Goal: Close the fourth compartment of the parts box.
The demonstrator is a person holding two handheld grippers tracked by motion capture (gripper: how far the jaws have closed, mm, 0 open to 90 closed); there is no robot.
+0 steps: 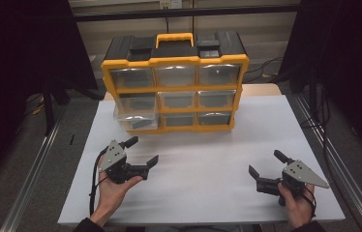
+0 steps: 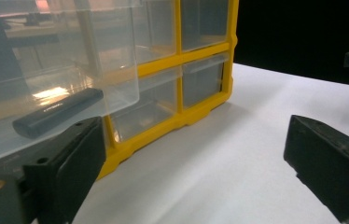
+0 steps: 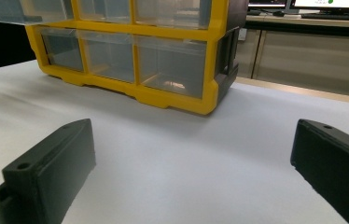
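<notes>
A yellow and black drawer cabinet (image 1: 175, 87) with clear drawers stands at the back of the white table (image 1: 203, 188). Its lower left drawer (image 1: 135, 120) is pulled out and holds a dark oblong object (image 2: 58, 112). My left gripper (image 1: 143, 151) is open, held just in front of that drawer, nothing between its jaws. My right gripper (image 1: 265, 163) is open too, low over the table at the front right, well apart from the cabinet (image 3: 130, 51).
The table's front half is bare white surface between the two hands. Metal rails (image 1: 34, 169) run along both sides of the table. Dark curtains stand left and right, and cables (image 1: 261, 70) lie behind the cabinet.
</notes>
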